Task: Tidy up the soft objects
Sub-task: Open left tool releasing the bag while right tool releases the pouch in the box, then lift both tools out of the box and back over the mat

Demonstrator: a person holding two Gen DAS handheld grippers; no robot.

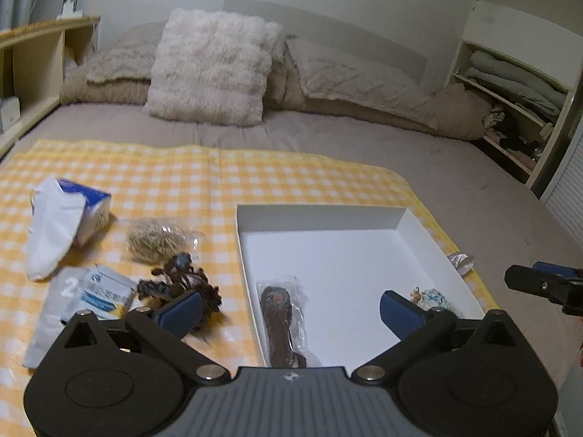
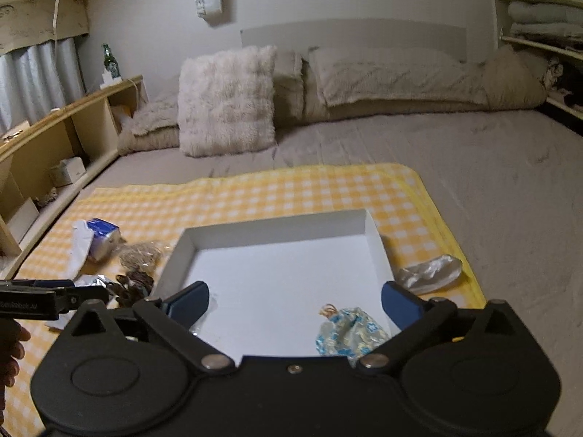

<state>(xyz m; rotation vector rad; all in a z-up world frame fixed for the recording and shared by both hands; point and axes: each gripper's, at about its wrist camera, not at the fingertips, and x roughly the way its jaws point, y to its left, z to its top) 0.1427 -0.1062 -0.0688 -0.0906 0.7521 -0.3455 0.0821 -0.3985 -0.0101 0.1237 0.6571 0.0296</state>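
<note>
Left wrist view: the left gripper (image 1: 289, 307) hangs wide open and empty above the white box (image 1: 419, 233), where a wrapped brown item (image 1: 282, 322) and floral pouch (image 1: 435, 300) already lie, apparently sorted. The right gripper (image 2: 295, 304), equally open and empty, hovers over the box; loose items like the dark scrunchie (image 1: 182, 284) wait on the checked cloth (image 1: 218, 178).

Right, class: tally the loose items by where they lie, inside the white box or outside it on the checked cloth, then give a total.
Inside the white box: 2, the brown wrapped item and the blue floral pouch.
Outside on the checked cloth: 6, the white sock, tissue pack, straw-coloured bag, sachets, dark scrunchie, silver fabric.
Total: 8
</note>
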